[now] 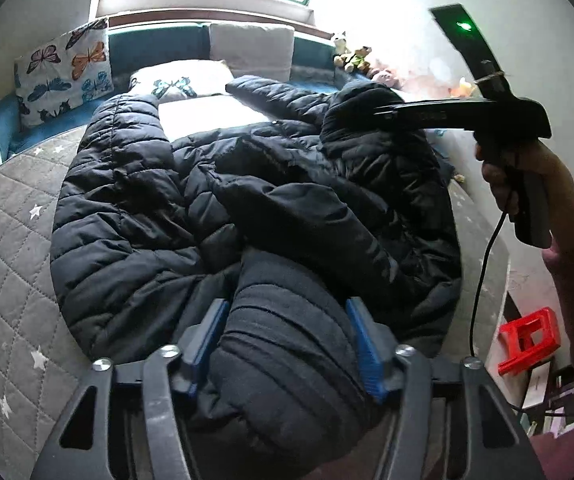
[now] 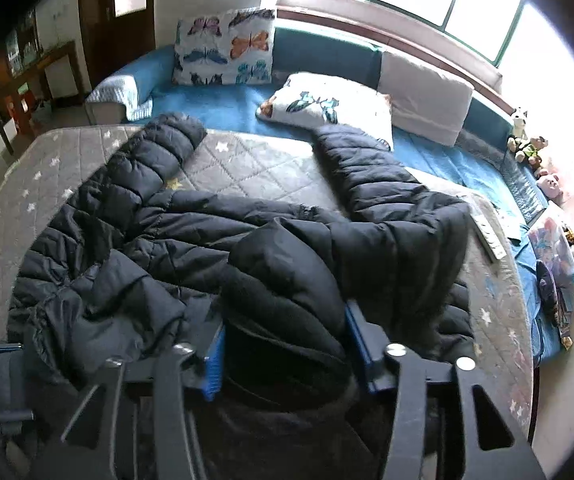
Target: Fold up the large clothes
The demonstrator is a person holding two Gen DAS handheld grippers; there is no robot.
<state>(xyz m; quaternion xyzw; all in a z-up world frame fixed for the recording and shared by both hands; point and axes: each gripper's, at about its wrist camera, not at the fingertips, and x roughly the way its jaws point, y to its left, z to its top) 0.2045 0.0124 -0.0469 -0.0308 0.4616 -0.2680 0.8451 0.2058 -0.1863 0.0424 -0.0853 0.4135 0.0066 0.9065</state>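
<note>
A large black puffer jacket (image 1: 247, 200) lies crumpled on a grey quilted star-pattern mattress (image 1: 11, 248). Its two sleeves stretch toward the pillows (image 2: 167, 148) (image 2: 367, 168). My left gripper (image 1: 287, 340) has its blue-padded jaws around a thick fold of the jacket's near hem and holds it. My right gripper (image 2: 283, 344) likewise grips a bunched fold of the jacket (image 2: 287, 272) between its blue pads. The right gripper's body and the hand holding it show in the left wrist view (image 1: 487, 116), above the jacket's right side.
Butterfly-print pillows (image 2: 227, 48) and a white cushion (image 2: 427, 96) lie on the blue bedding by the window. Stuffed toys (image 2: 527, 144) sit at the right. A red stool (image 1: 527, 344) stands on the floor right of the bed. A dark wooden desk (image 2: 35, 76) is far left.
</note>
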